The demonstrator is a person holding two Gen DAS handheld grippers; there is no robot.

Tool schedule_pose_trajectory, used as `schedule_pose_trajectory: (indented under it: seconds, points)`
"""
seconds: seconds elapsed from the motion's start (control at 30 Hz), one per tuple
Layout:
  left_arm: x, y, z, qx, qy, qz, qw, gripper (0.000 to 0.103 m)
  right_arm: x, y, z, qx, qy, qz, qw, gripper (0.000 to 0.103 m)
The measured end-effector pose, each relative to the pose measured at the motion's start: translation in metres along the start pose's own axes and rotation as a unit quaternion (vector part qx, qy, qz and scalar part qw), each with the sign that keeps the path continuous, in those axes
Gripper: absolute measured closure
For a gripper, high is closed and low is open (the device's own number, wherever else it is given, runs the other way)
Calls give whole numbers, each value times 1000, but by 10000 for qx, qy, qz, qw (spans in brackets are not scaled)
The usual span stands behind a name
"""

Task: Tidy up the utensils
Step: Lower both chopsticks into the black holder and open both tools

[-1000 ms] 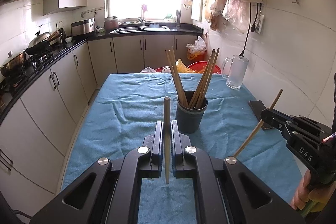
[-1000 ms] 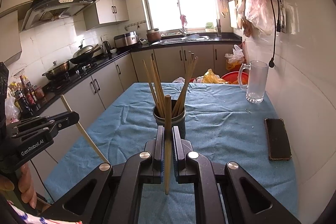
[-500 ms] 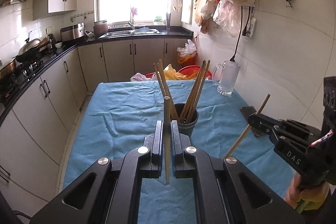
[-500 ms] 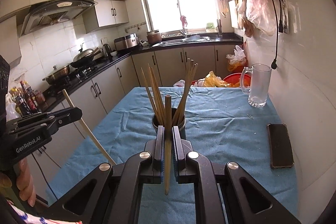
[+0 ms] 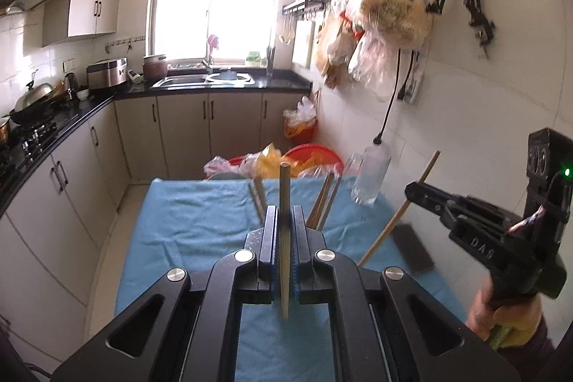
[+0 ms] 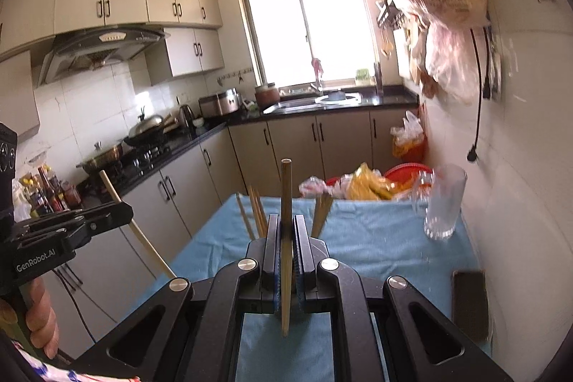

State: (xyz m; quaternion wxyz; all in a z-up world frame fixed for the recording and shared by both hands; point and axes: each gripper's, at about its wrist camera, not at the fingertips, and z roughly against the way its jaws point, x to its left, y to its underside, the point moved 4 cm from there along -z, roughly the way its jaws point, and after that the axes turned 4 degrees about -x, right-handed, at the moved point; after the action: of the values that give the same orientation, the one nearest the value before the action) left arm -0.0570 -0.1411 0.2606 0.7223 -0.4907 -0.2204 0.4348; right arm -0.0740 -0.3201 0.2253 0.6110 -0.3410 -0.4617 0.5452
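Observation:
My left gripper (image 5: 284, 221) is shut on a wooden chopstick (image 5: 284, 199) that stands upright between its jaws. My right gripper (image 6: 285, 228) is shut on another wooden chopstick (image 6: 285, 196), also upright. Each gripper shows in the other's view, the right gripper (image 5: 412, 190) with its chopstick (image 5: 397, 217) slanted, the left gripper (image 6: 125, 208) likewise. Several chopsticks (image 5: 324, 206) stick up behind the left jaws; their dark holder cup is hidden. They also show in the right wrist view (image 6: 256, 213). Both grippers are raised above the blue cloth (image 5: 200, 221).
A glass mug (image 6: 442, 206) stands at the table's far right, near the tiled wall. A black phone (image 6: 469, 303) lies on the cloth at the right edge. Plastic bags (image 5: 386, 9) hang on the wall. Kitchen cabinets (image 5: 71, 188) run along the left.
Both grippers have risen and tilted upward with their chopsticks; the holder cup has dropped out of sight behind the jaws. Both grips are unchanged.

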Motion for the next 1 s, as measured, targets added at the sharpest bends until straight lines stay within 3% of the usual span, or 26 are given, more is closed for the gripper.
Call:
schedule_pose_trajectory:
  seconds: [0.13,0.33,0.63,1.0]
  points:
    - [5,-24,-20,-165,19,217,9996,97,5,-21,-12,-216,58,132,9997,96]
    - [7,-37,-63,-41,204,533,9984,97,7,-33,-37,-280,3,65,9996,96]
    - [12,-11,-121,372,187,662,9969,97,-10,-12,-80,19,70,-123,9999,96]
    - [13,13,-133,543,8,382,9978,97,-25,25,-115,493,17,-295,9983,96]
